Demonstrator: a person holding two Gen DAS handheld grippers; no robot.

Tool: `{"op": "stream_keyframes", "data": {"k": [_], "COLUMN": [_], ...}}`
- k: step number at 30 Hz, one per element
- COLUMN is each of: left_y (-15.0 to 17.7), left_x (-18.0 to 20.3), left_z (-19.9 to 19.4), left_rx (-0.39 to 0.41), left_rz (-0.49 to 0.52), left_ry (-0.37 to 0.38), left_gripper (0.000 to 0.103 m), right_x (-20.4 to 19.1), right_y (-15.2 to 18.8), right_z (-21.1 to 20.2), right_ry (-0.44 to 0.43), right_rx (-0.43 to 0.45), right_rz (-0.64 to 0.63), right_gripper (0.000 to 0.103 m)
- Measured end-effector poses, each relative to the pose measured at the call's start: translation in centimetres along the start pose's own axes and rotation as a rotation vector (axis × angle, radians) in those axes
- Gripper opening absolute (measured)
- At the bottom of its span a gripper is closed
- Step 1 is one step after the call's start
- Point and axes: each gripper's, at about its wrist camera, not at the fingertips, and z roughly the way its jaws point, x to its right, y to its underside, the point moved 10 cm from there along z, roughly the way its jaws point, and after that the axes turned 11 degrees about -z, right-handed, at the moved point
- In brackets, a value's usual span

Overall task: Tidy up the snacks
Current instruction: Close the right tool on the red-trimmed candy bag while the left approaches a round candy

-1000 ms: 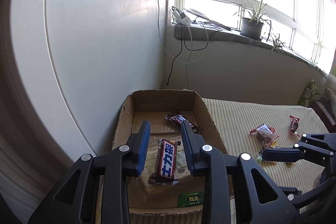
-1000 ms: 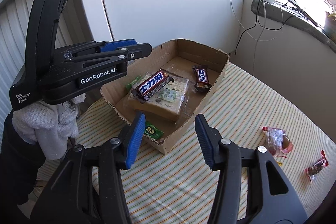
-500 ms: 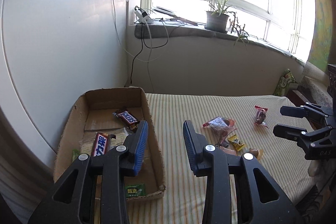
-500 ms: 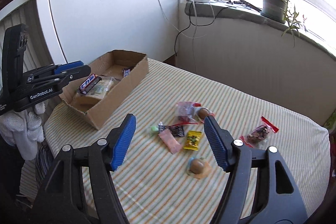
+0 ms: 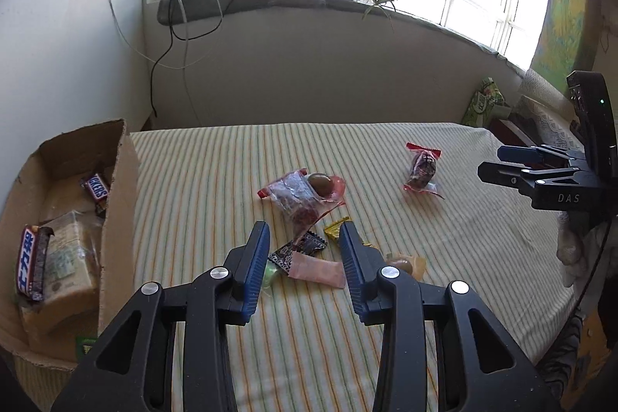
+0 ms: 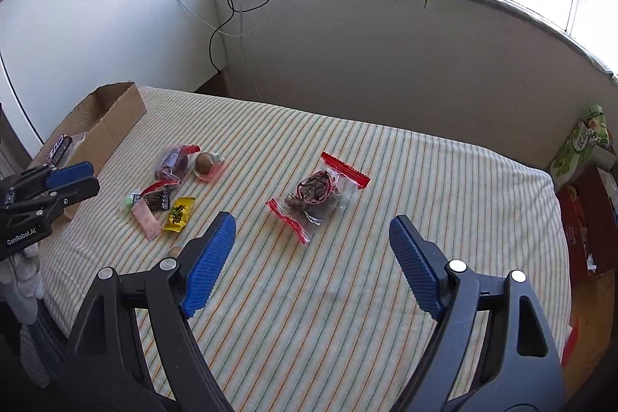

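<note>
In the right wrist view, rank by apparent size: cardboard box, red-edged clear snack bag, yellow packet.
1. cardboard box, though farther away and partly cropped
2. red-edged clear snack bag
3. yellow packet

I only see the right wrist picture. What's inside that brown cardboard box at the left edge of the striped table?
Observer: In the left wrist view, the brown cardboard box holds a brown chocolate bar with blue and white lettering, lying on a clear-wrapped beige block.
Visitor: Anything else in there?
Observer: A second brown bar lettered Snickers lies further back.
Visitor: Is the left hand-held gripper holding anything?
Observer: No. The left hand-held gripper is open. Its jaws have just been opening, with nothing gripped between them.
</note>
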Motion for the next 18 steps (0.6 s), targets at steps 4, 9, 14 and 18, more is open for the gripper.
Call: {"op": "stream_keyframes", "data": {"k": [4, 9, 14, 18], "left_y": [-0.4, -1.4, -1.4, -1.7], "left_x": [0.8, 0.8, -0.2, -1.3], "left_z": [3.4, 6.6, 8.1, 8.5], "left_rx": [-0.077, -0.089, -0.112, -0.106], "left_rz": [-0.050, -0.061, -0.064, -0.073], "left_ry": [0.042, -0.017, -0.062, -0.103], "left_gripper": [0.054, 0.054, 0.054, 0.054], "right_x": [0.5, 1.7, 2.6, 2.2], "right_y": [0.4, 0.7, 0.7, 1.0], "right_z": [2.8, 6.4, 8.1, 9.1], "right_ry": [-0.015, -0.055, -0.112, -0.114], "right_rx": [-0.052, -0.111, -0.137, -0.163], "right_rz": [0.047, 0.161, 0.257, 0.246], "right_gripper": [0.084, 0.082, 0.077, 0.072]}}
